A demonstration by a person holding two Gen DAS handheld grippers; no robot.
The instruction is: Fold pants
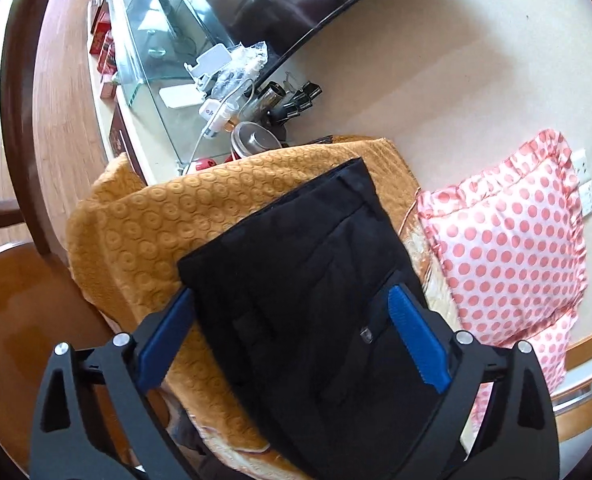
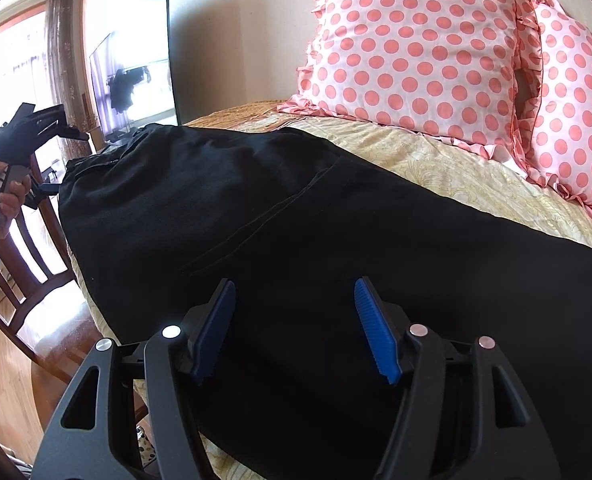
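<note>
Black pants (image 2: 296,232) lie flat across the bed, waistband toward the far left edge. In the left wrist view the pants (image 1: 308,280) rest on an orange textured blanket (image 1: 167,220). My left gripper (image 1: 291,300) is open, its blue pads (image 1: 416,336) spread wide over the pants' upper part near a pocket zipper. My right gripper (image 2: 293,292) is open, hovering just above the pants' leg section, holding nothing. The left gripper (image 2: 35,128) also shows at the far left of the right wrist view, held in a hand.
Two pink polka-dot pillows (image 2: 416,48) lean at the bed's head. A wooden chair (image 2: 27,272) stands beside the bed. A glass-topped stand (image 1: 163,60) with clutter, cables and a metal cup sits beyond the bed, next to a TV (image 2: 135,76).
</note>
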